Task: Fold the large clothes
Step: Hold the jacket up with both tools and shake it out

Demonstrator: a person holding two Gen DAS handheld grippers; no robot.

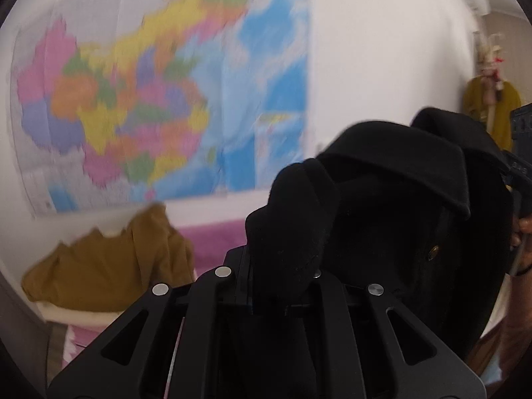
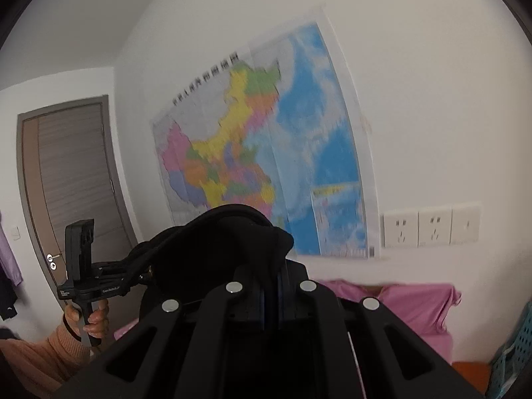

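Black garment (image 1: 392, 199) is held up between both grippers in front of the wall map (image 2: 266, 153), one edge clamped in the left gripper (image 1: 282, 266) jaws, another clenched in the right gripper (image 2: 272, 286) jaws.

A bed covered with a pink-purple sheet (image 1: 212, 236) stands against the white wall. In the left wrist view a crumpled mustard-brown fabric garment (image 1: 109, 266) lies on it, heaped toward its left end. In the right wrist view the pink-purple sheet (image 2: 415, 309) shows rumpled along the bed's wall edge, with nothing else distinguishable on it.
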